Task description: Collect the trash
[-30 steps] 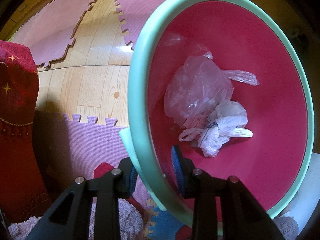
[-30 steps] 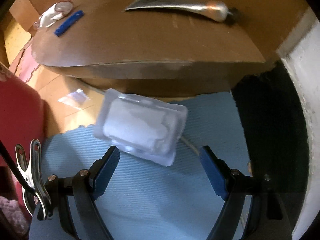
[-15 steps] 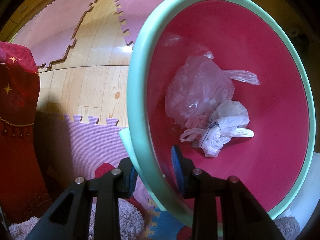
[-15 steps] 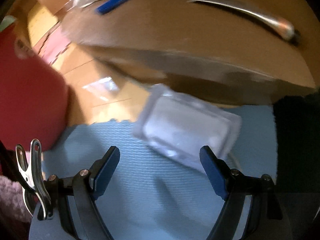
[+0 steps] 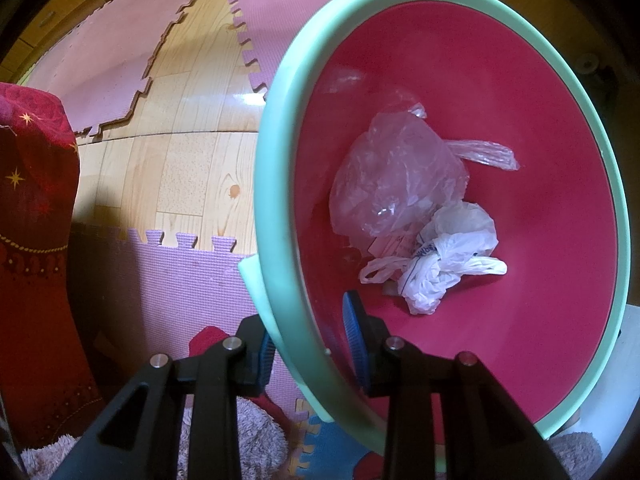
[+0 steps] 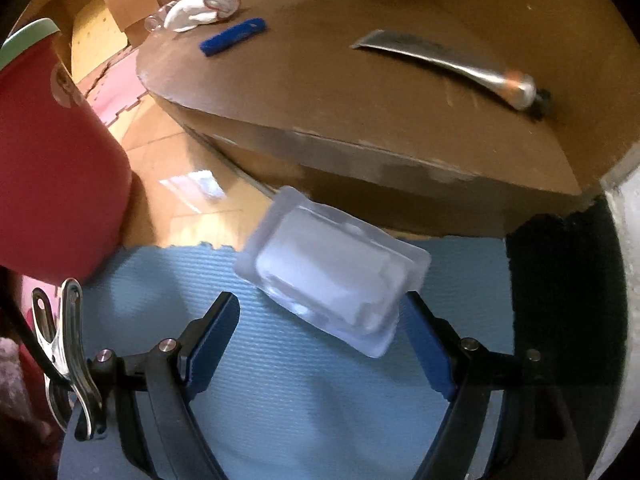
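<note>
Two bags (image 5: 408, 208) show only leftward, left claw (image 5: 310, 344) pinching bin (image 5: 276, 280); right claw (image 6: 320, 340) gapes.

basin (image 5: 276, 184): near rim hidden behind the left gripper's fingers (image 5: 354, 334); we cannot see its base.
blister pack (image 6: 332, 274): motion-blurred; contents unclear to us.
red cloth (image 5: 36, 240): cut off at left edge.
tube (image 6: 448, 66): label unreadable.
</note>
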`<state>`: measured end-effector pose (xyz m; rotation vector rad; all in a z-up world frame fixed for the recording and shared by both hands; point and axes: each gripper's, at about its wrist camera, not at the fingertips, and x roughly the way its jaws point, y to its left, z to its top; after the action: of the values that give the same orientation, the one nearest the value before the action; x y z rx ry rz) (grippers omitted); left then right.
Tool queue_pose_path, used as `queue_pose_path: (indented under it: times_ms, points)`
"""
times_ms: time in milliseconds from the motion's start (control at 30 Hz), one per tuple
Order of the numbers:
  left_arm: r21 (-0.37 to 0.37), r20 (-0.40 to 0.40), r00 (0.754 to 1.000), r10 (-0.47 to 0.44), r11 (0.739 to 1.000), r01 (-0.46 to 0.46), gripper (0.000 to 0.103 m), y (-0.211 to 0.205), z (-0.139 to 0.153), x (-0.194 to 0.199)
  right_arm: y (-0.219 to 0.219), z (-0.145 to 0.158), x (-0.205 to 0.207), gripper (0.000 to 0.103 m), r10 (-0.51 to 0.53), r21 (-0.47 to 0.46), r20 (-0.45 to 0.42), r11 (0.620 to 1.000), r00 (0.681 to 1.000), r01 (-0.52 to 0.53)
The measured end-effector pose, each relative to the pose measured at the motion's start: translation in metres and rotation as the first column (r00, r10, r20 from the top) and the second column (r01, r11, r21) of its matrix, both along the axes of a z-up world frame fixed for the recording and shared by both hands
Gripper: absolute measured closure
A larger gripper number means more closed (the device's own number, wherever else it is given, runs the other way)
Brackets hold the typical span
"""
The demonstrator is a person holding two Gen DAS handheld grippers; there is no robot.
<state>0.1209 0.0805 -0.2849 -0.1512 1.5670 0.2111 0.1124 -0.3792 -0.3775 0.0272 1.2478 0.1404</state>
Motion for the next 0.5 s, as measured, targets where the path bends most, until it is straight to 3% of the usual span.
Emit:
queue_pose_path:
  times_ms: [200, 500]
  points:
    - [0.003, 0.000, 1.000, -0.002, 1.000, 0.002, 0.070, -0.001, 0.001, 0.000, -0.014, -0.014, 0.007, 0.019, -0.021, -0.034, -0.010, 0.999, 1.000, 0.021]
    - [0.012, -0.001, 1.000, -0.004, 1.000, 0.004, 0.070, 0.001, 0.001, 0.000, -0.001, -0.029, 0.027, 0.019, 0.037, -0.035, -0.032, 0.999, 0.999, -0.038]
